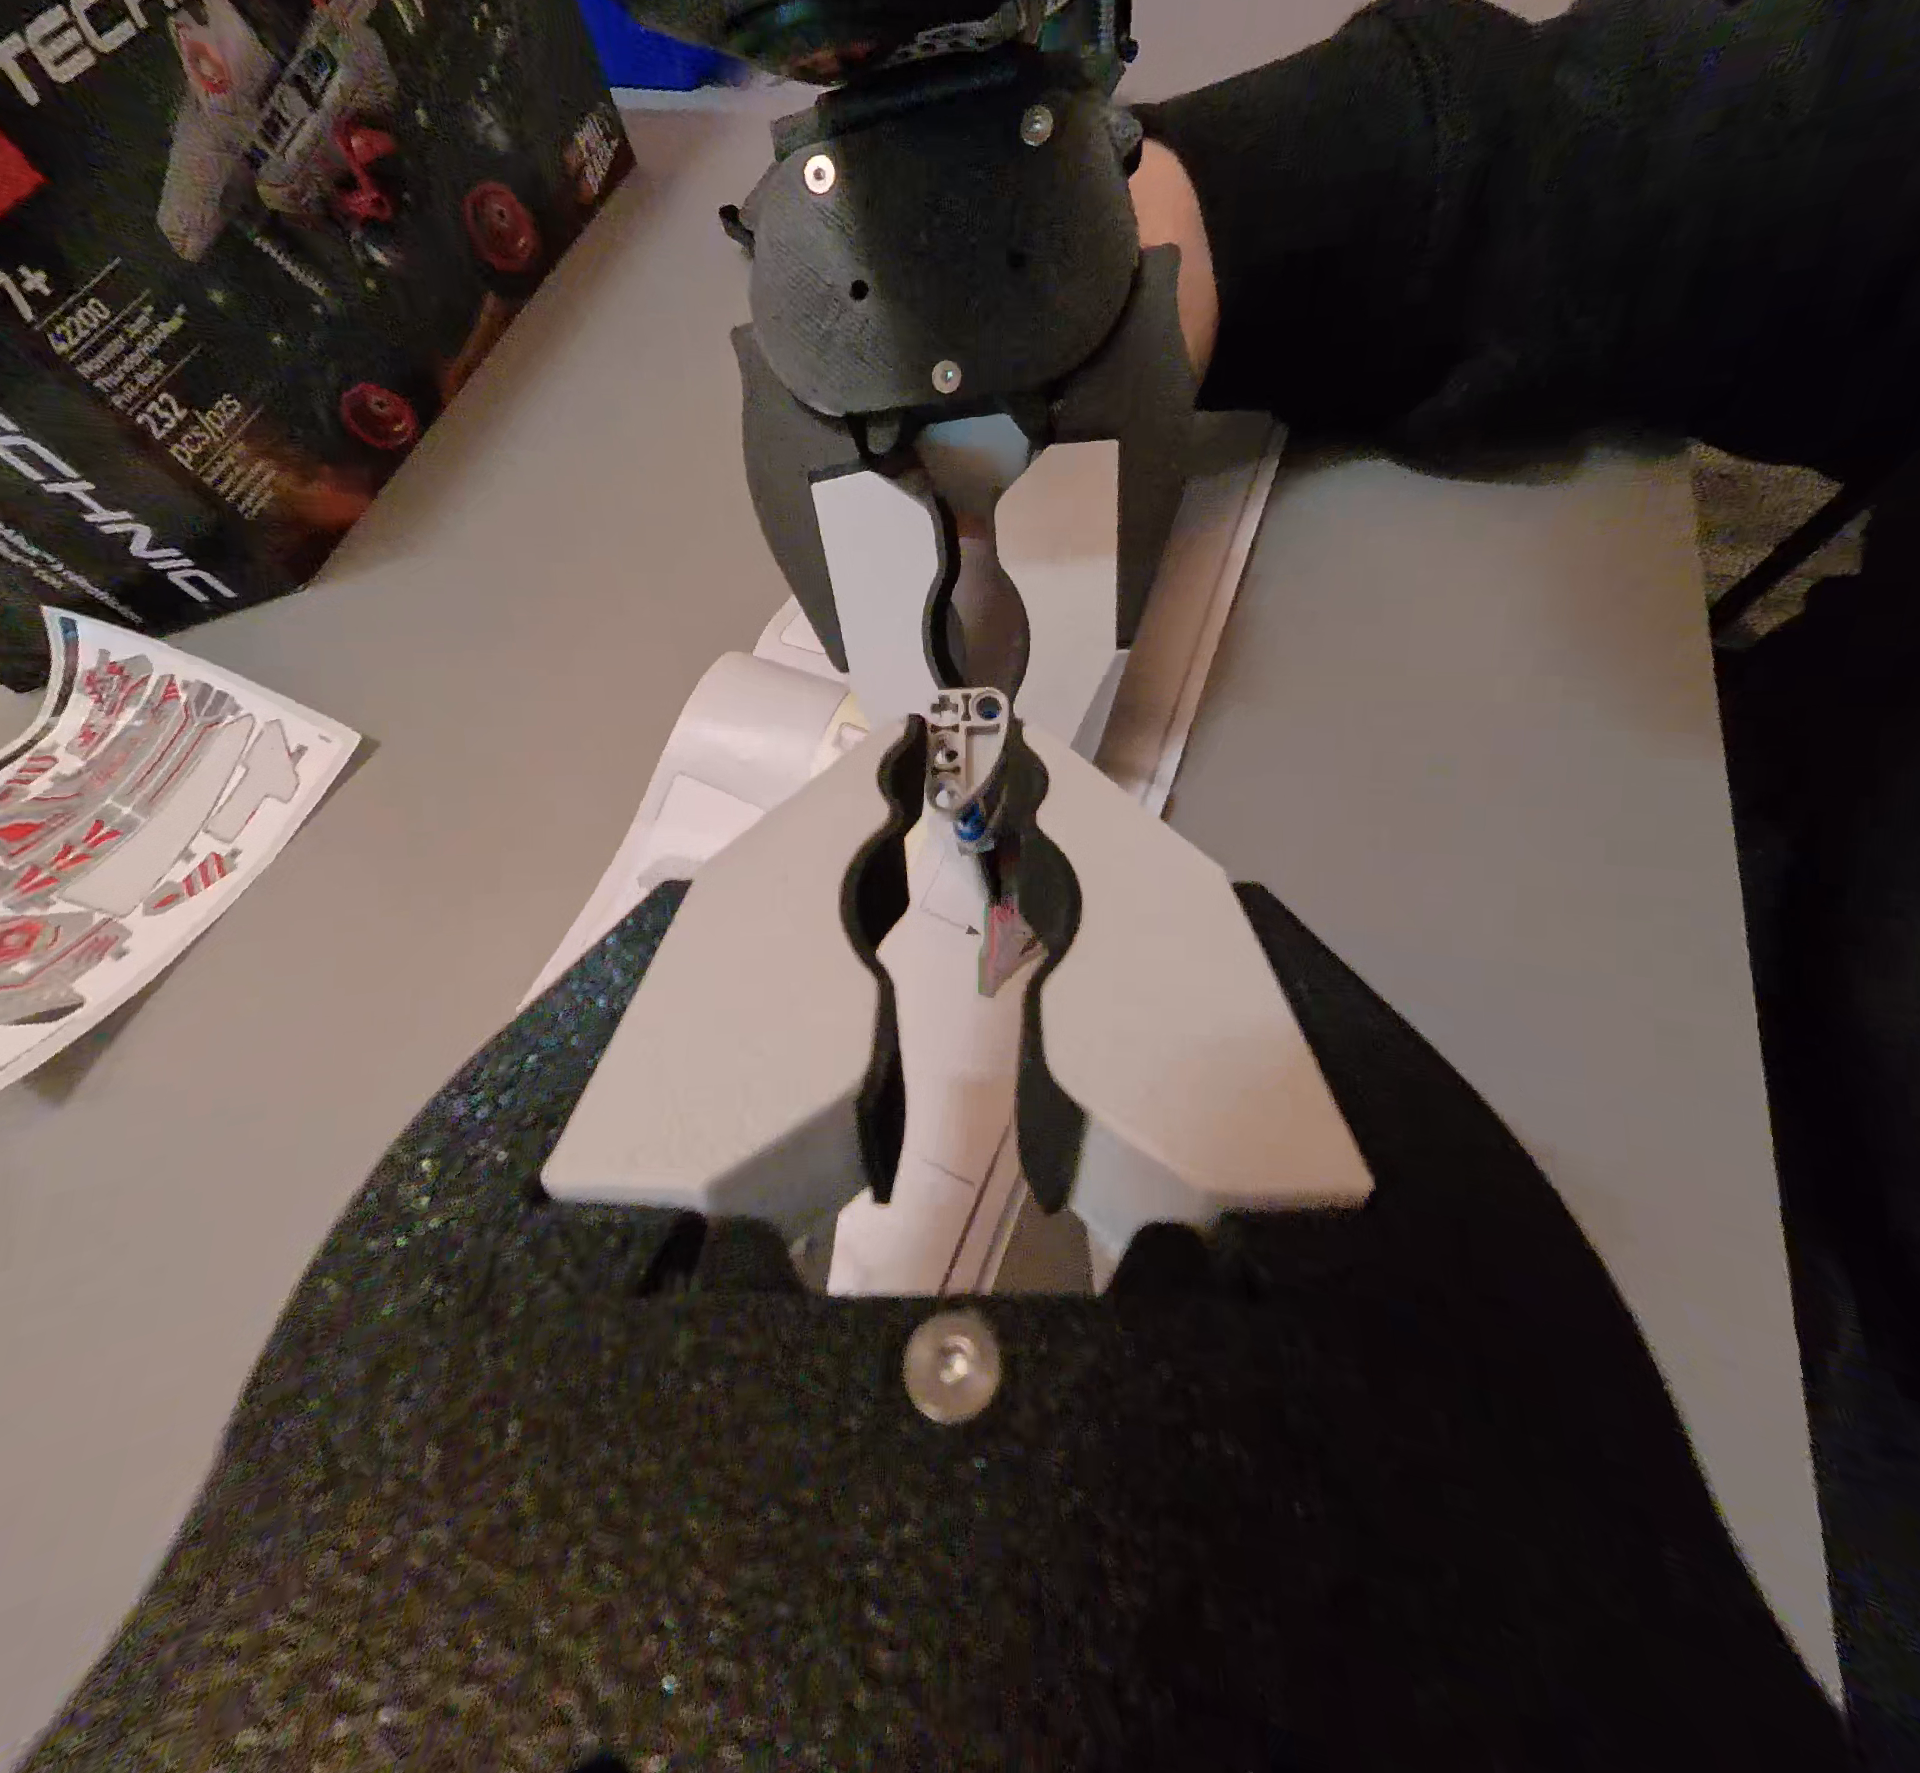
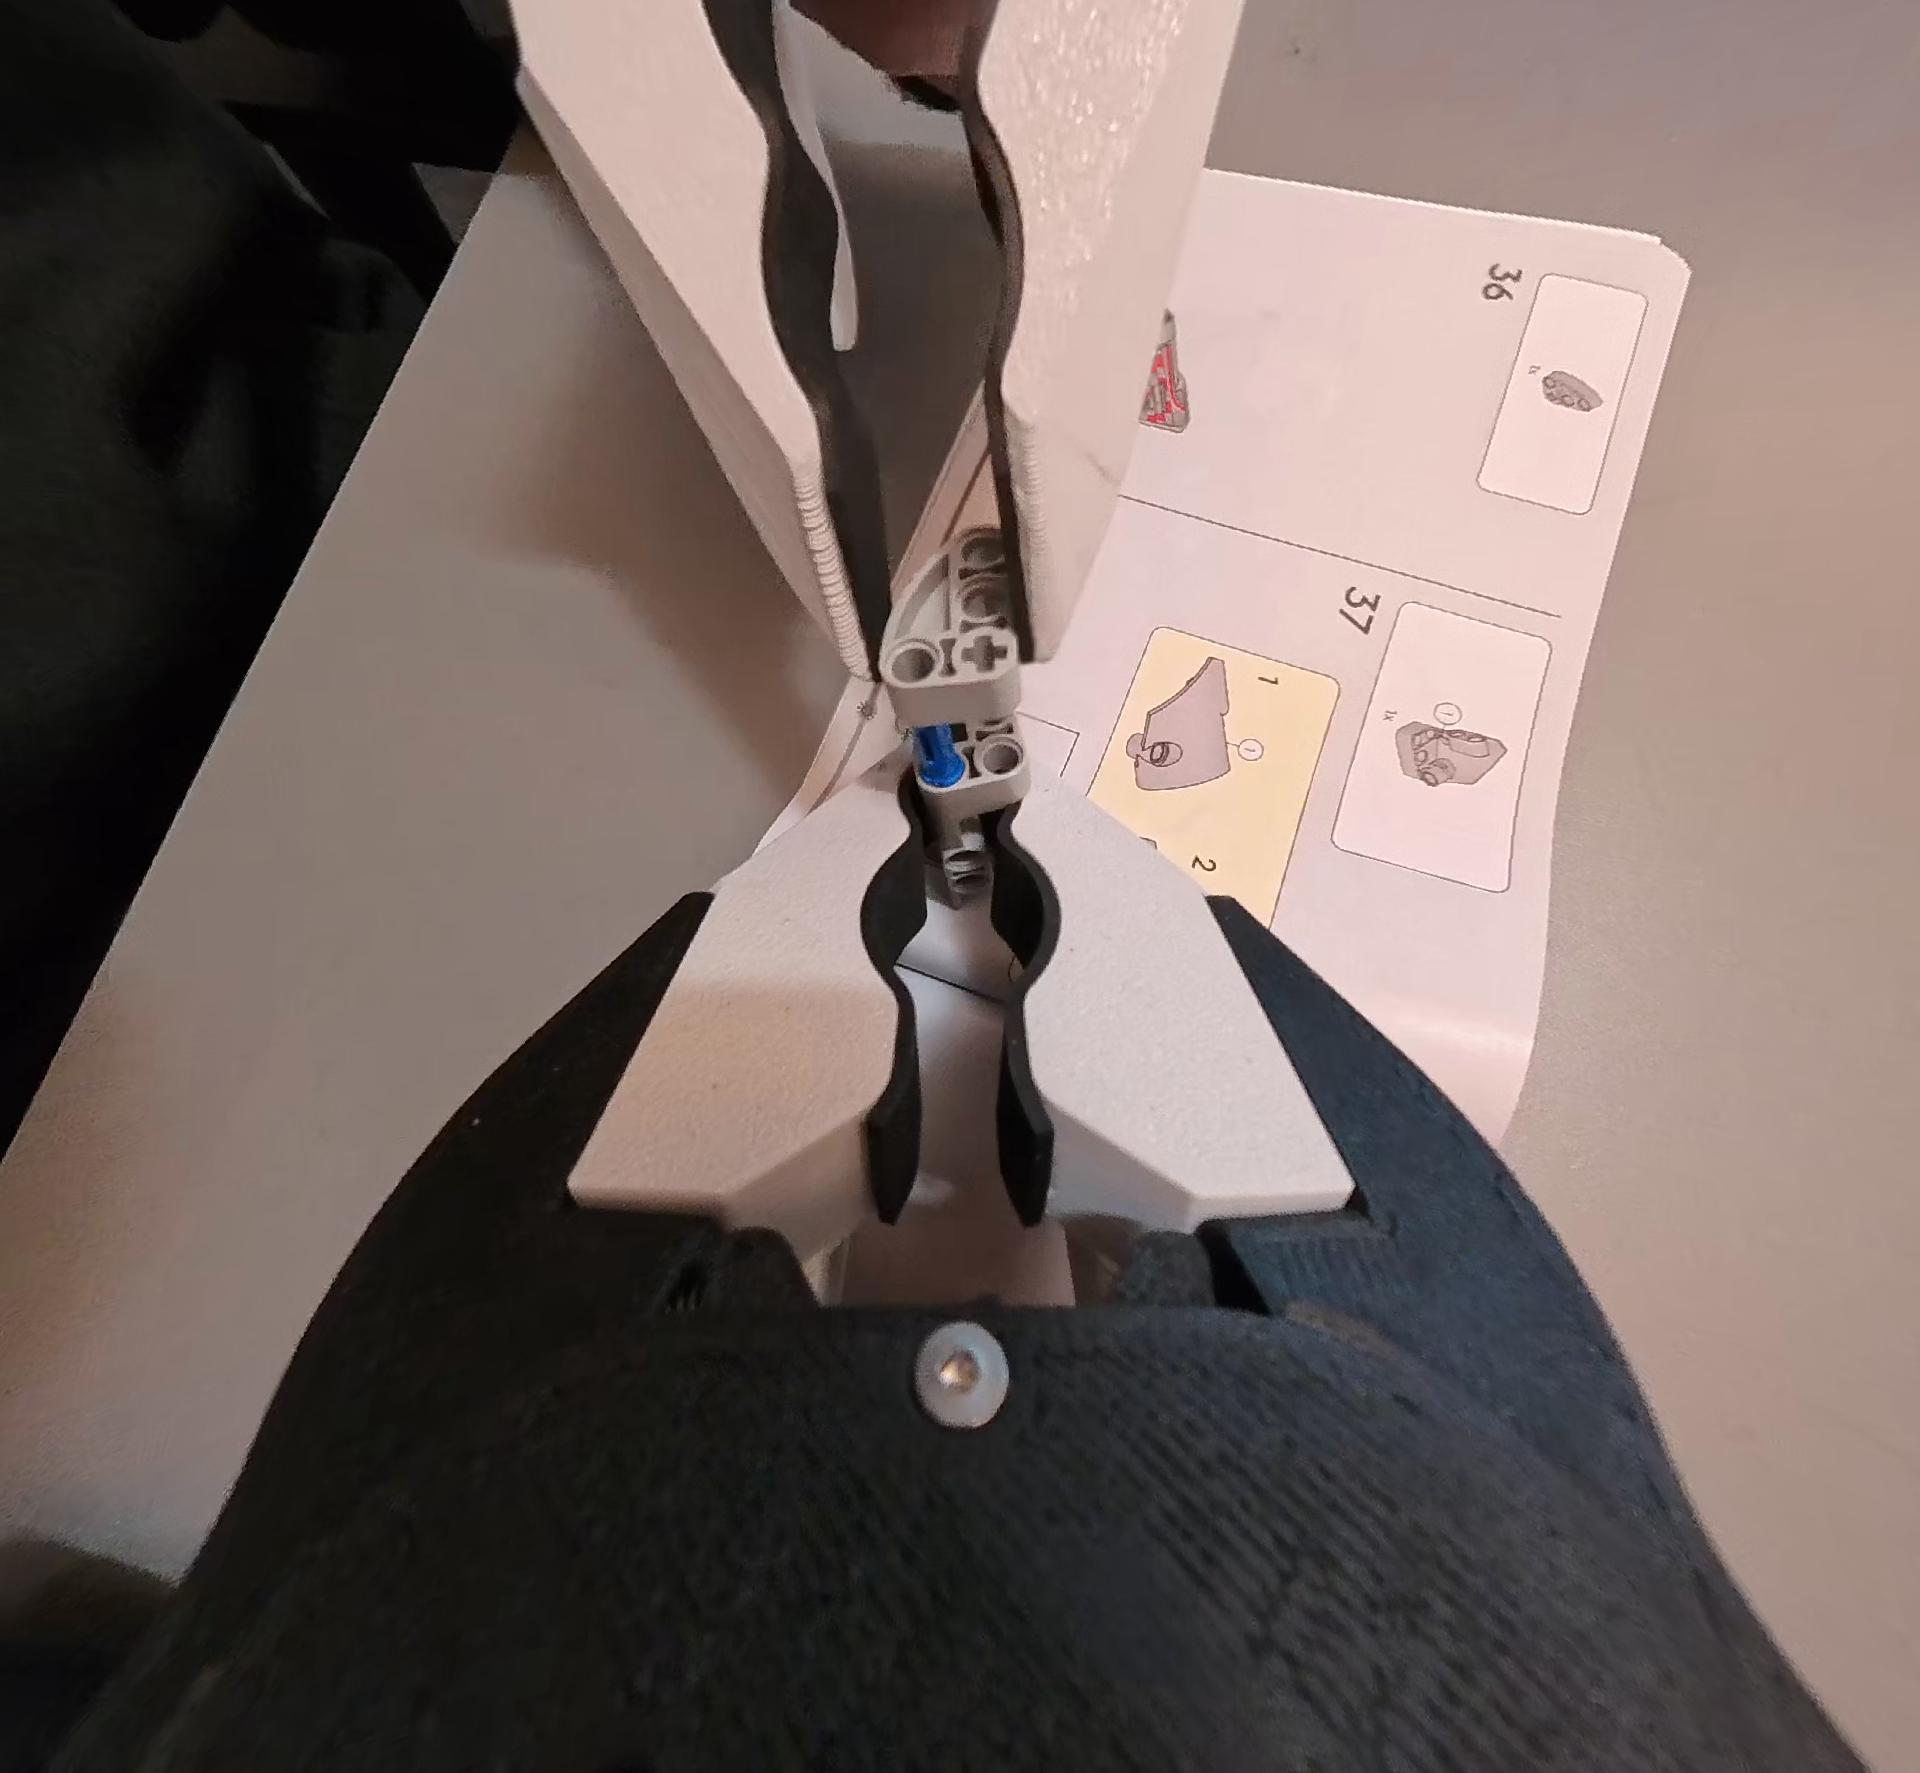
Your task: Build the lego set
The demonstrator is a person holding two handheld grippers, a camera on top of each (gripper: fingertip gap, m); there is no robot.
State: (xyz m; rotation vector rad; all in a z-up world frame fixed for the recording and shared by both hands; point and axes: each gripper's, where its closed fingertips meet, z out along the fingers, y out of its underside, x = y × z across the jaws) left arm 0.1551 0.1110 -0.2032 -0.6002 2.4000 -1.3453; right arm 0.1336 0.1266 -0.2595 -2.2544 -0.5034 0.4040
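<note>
Both grippers' fingers (image 2: pixel 1023 902) clamp grey pieces: the left gripper (image 2: pixel 940 643) pinches a curved panel (image 2: pixel 961 658), the right gripper (image 2: pixel 961 830) a small connector block (image 2: pixel 987 773) with a blue pin (image 2: pixel 935 757) (half-hidden), so pressing straight along the pin's axis seems wisest.

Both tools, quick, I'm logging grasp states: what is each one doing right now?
Left tool: closed on the curved grey piece.
Right tool: closed on the small grey connector, joined to that piece by a blue pin.
</note>
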